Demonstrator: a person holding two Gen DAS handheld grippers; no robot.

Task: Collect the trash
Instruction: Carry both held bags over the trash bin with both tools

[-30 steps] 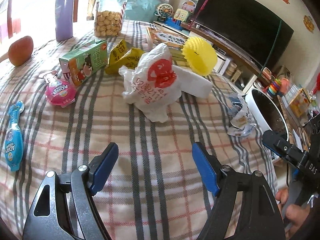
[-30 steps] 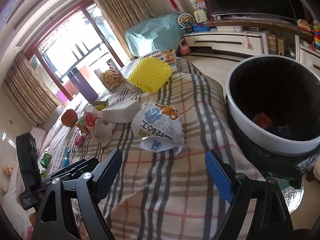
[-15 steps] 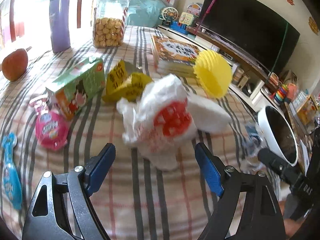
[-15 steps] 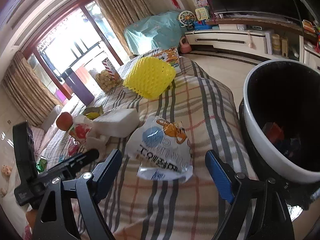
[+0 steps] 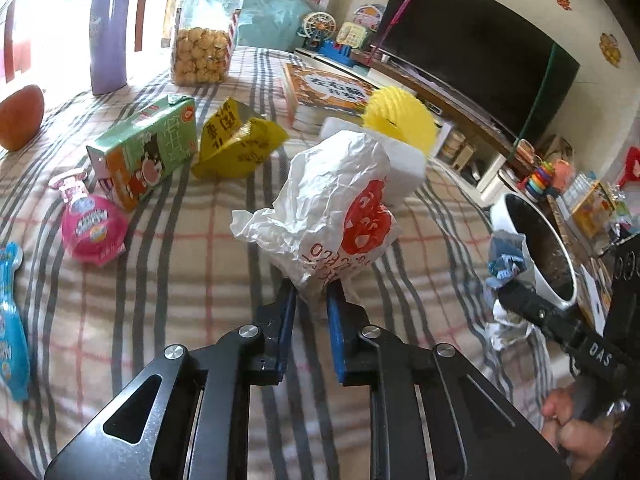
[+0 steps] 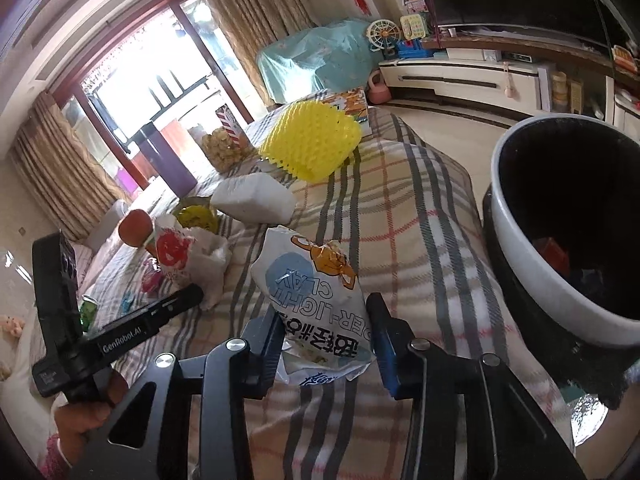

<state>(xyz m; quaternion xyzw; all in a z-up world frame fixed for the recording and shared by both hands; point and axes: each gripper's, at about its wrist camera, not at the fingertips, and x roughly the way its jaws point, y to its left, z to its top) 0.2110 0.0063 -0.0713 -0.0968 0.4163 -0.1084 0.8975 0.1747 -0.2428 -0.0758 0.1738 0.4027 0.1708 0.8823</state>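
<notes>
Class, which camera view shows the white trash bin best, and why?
The right wrist view: the white trash bin fills its right side, with its dark inside and some trash visible. The left wrist view shows it small at the right edge.

Paper bag on blanket, bin to its right.

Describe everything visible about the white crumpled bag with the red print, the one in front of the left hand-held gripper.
The white crumpled bag looks like thin plastic or paper, heavily creased, with a round red logo and red lettering on one side. It stands puffed up on the plaid tablecloth. The left hand-held gripper has its blue fingers shut on the bag's near lower end. Behind it a white foam block lies right up against it; whether they touch is unclear.
</notes>
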